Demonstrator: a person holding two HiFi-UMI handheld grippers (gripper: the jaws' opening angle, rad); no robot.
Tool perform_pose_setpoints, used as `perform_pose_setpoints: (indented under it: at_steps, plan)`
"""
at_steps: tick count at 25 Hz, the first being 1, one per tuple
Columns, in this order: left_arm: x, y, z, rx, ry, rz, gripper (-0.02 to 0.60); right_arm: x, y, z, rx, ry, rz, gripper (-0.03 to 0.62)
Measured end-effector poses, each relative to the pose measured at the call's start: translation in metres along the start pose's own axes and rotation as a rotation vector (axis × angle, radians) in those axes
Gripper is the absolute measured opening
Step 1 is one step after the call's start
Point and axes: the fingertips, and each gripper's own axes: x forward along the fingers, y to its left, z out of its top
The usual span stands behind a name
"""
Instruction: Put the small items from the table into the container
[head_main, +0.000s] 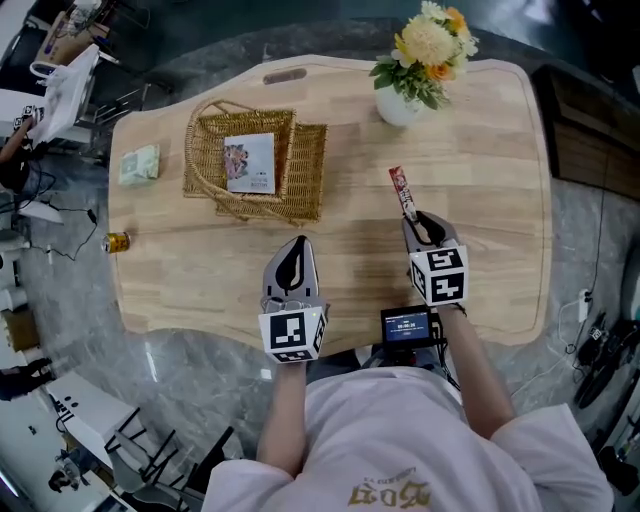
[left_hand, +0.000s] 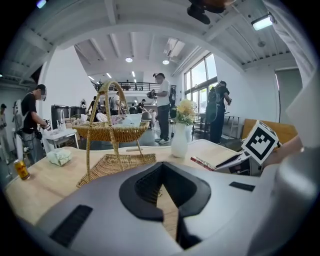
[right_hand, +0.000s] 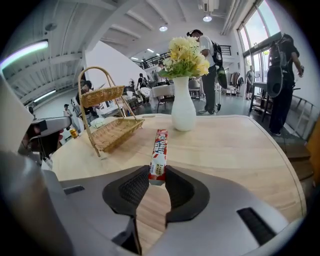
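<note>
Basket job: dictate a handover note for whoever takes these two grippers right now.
Right gripper: shut on the near end of the red stick.
Left gripper: shut, empty, over the table.
Done: one flat packet lies in the basket.
Left: put the stick in the basket, then the green pack and the can. Both sit on the table, left of the basket in the head view.

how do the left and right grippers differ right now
The right gripper is clamped on the end of a red snack stick; the left gripper is shut on nothing. In the head view the right gripper sits nearer the vase, the left gripper nearer the basket. Both are above the wooden table.
</note>
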Motion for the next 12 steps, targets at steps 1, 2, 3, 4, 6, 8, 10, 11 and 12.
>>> perform_pose_setpoints:
  at_steps: [1,2,3,4,6,8,10,11,12]
  plan:
    - [-0.002,0.003,0.002,0.000,-0.007,-0.001,-0.006,-0.003,0.003,0.003,0.002,-0.011,-0.001,0.115]
    - [-0.004,0.004,0.005,-0.001,-0.012,-0.002,-0.006,-0.007,0.007,0.007,0.005,-0.022,-0.002,0.117]
    - [-0.005,0.006,0.007,-0.003,-0.018,-0.005,-0.006,-0.012,0.010,0.011,0.011,-0.033,-0.004,0.117]
    - [-0.007,0.008,0.010,-0.004,-0.025,-0.009,-0.006,-0.017,0.013,0.016,0.016,-0.046,-0.006,0.116]
    - [-0.011,0.012,0.018,-0.003,-0.041,-0.015,-0.006,-0.027,0.023,0.026,0.021,-0.069,-0.006,0.115]
    - [-0.015,0.018,0.024,-0.005,-0.059,-0.015,-0.006,-0.035,0.033,0.035,0.015,-0.087,-0.003,0.117]
    - [-0.019,0.024,0.030,-0.015,-0.074,-0.008,-0.006,-0.041,0.042,0.044,0.007,-0.105,0.001,0.117]
    - [-0.021,0.027,0.033,-0.020,-0.081,-0.005,-0.006,-0.043,0.047,0.048,0.004,-0.114,0.003,0.116]
    - [-0.023,0.029,0.035,-0.022,-0.087,-0.005,-0.006,-0.046,0.052,0.051,0.001,-0.122,0.005,0.115]
